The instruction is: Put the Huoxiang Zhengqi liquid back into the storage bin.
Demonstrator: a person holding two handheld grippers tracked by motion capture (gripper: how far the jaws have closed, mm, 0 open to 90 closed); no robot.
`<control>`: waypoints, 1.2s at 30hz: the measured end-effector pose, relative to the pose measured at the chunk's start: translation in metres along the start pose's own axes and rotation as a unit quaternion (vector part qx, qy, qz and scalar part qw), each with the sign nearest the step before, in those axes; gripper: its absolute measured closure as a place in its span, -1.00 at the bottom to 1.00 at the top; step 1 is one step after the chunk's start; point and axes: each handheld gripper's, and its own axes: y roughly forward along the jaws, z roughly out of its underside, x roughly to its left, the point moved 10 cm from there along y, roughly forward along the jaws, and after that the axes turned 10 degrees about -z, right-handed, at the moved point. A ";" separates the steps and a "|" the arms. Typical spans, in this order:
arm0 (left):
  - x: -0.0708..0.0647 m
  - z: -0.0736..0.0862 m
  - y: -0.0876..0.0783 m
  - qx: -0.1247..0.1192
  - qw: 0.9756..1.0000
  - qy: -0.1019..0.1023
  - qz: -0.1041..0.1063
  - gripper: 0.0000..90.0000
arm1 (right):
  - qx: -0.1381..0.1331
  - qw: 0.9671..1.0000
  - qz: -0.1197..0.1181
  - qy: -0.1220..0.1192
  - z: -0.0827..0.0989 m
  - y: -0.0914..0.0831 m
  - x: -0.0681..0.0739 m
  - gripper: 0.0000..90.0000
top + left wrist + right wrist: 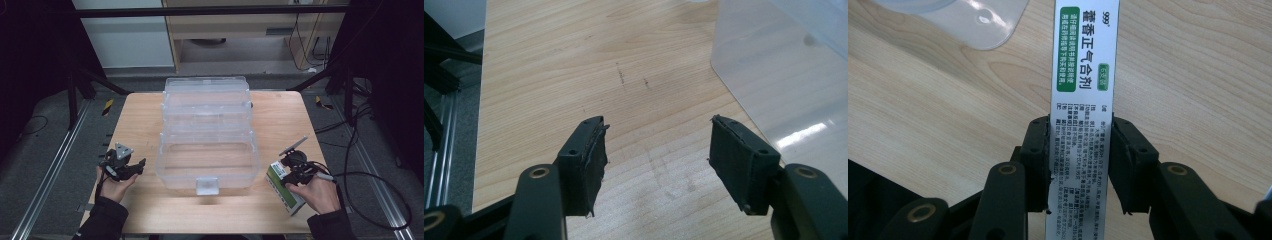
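A white and green medicine box [280, 187] lies on the wooden table [280, 115] near its front right corner. My right gripper [289, 176] straddles it. In the right gripper view both pads [1038, 150] rest against the long sides of the box [1085, 65], which runs forward between the jaws. My left gripper [134, 167] sits at the front left, held by a hand. Its jaws stand wide apart [656, 145] over bare wood with nothing between them. A clear plastic tiered storage box [207, 135] stands open in the middle of the table, between the two grippers.
The storage box has a latch tab [207, 185] at its front. Its wall [784, 75] lies close to the right of the left jaws, and a corner [978, 20] lies ahead and left of the right jaws. Black frame legs and cables flank the table.
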 end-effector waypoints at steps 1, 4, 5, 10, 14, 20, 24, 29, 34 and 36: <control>0.000 0.000 0.000 0.000 1.000 0.000 0.000 -0.13 | 0.003 1.000 0.000 -0.002 0.000 0.000 0.000 0.41; 0.000 0.000 0.000 0.000 1.000 -0.001 0.000 -0.13 | 0.011 1.000 0.003 -0.002 -0.001 0.000 0.001 0.41; 0.001 0.000 0.000 0.000 1.000 -0.001 0.000 -0.13 | 0.013 1.000 0.004 -0.003 -0.001 0.000 0.000 0.42; 0.001 0.000 0.000 -0.001 1.000 -0.001 -0.001 -0.13 | 0.019 1.000 0.003 -0.004 -0.001 0.000 0.001 0.42; 0.001 0.000 0.000 0.000 1.000 -0.001 -0.001 -0.13 | 0.016 1.000 0.001 -0.001 -0.003 0.000 0.001 0.43; 0.002 0.000 0.000 0.000 1.000 -0.001 -0.002 -0.13 | 0.001 1.000 -0.004 0.002 -0.005 -0.006 -0.001 0.43; 0.001 0.000 0.000 0.001 1.000 -0.001 -0.001 -0.13 | -0.011 1.000 0.000 0.006 -0.006 -0.012 -0.004 0.43; 0.000 0.001 0.000 0.002 1.000 0.000 0.000 -0.13 | -0.028 1.000 0.004 0.004 -0.011 -0.022 -0.004 0.43; 0.001 0.001 0.001 0.003 1.000 0.001 -0.001 -0.13 | -0.056 0.998 0.010 0.007 -0.019 -0.032 -0.006 0.43; 0.001 0.001 0.001 0.003 1.000 0.000 0.000 -0.13 | -0.065 0.998 0.016 0.005 -0.022 -0.037 -0.007 0.43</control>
